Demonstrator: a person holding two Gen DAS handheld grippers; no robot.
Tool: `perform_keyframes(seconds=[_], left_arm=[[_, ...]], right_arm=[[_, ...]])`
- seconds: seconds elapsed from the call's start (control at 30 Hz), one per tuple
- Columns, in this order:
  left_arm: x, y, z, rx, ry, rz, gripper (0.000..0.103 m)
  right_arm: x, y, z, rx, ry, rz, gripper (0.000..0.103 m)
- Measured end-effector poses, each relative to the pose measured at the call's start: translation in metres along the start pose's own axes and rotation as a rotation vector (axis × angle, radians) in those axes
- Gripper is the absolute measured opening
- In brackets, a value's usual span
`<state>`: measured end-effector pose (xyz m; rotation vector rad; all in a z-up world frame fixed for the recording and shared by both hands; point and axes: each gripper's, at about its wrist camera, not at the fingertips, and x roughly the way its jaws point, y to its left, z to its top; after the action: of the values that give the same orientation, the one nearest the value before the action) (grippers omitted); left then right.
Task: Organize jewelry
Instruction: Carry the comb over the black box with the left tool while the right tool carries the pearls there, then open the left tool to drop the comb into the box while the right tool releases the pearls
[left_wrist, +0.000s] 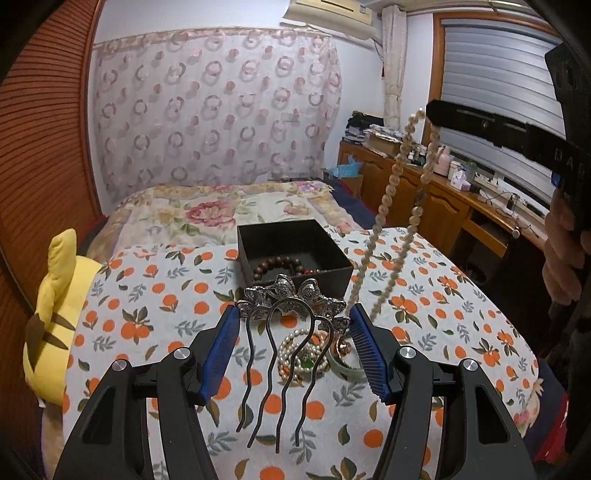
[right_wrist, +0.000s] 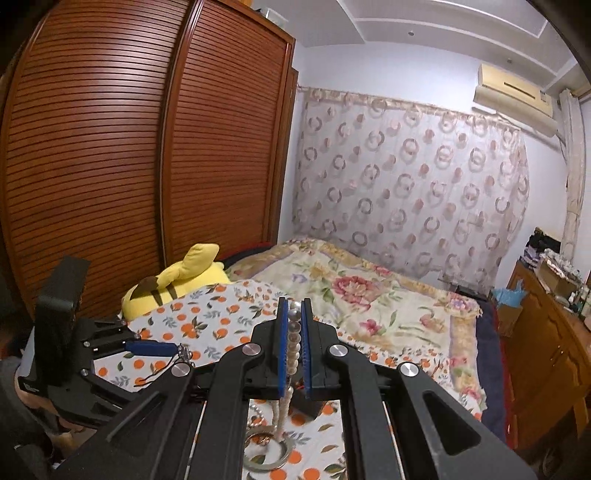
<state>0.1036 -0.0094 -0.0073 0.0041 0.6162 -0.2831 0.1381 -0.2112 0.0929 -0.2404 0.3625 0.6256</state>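
Left to right, L-wrist view: left gripper (left_wrist: 293, 325), blue-padded jaws apart but clamped on an ornate silver-grey metal hair comb with four wavy prongs (left_wrist: 291, 295), held above the orange-print tablecloth (left_wrist: 155, 295).

At 12 o'clock from the comb: black square open box (left_wrist: 295, 254), holding a dark brown wooden bead bracelet (left_wrist: 277, 264) — that part looks sorted.

At 6 o'clock from the comb, unsorted pile: white pearl bracelet (left_wrist: 295, 339), pale green bangle (left_wrist: 345, 365).

At 2 o'clock: right gripper (right_wrist: 294, 328), jaws nearly together, pinching a long cream pearl-bead necklace (left_wrist: 391, 184); its lower end trails down near the cloth.

Est. under halfway; comb, necklace, pile left.

Writing: "DA…" on right gripper body, rest unreadable.
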Motion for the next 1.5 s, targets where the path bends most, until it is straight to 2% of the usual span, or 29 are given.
perform_keyframes(seconds=[0.4, 0.57, 0.7, 1.0, 1.13, 1.3, 1.5], left_arm=[[0.024, 0.01, 0.035, 0.003, -0.015, 0.003, 0.059], [0.044, 0.013, 0.046, 0.004, 0.0, 0.004, 0.059], [0.06, 0.017, 0.052, 0.003, 0.019, 0.008, 0.059], [0.095, 0.027, 0.062, -0.002, 0.064, 0.019, 0.059], [0.108, 0.027, 0.069, 0.005, 0.076, 0.024, 0.059], [0.125, 0.03, 0.078, 0.006, 0.092, 0.026, 0.059], [0.143, 0.032, 0.083, 0.004, 0.119, 0.022, 0.059]], right_arm=[[0.025, -0.026, 0.035, -0.024, -0.04, -0.022, 0.008], [0.041, -0.039, 0.05, -0.023, -0.062, -0.026, 0.008], [0.063, -0.046, 0.048, -0.018, -0.045, -0.013, 0.008], [0.131, -0.059, -0.004, 0.042, 0.082, 0.039, 0.008], [0.155, -0.062, -0.033, 0.101, 0.138, 0.096, 0.008], [0.17, -0.058, -0.061, 0.123, 0.169, 0.12, 0.008], [0.174, -0.067, -0.075, 0.17, 0.178, 0.157, 0.011]])
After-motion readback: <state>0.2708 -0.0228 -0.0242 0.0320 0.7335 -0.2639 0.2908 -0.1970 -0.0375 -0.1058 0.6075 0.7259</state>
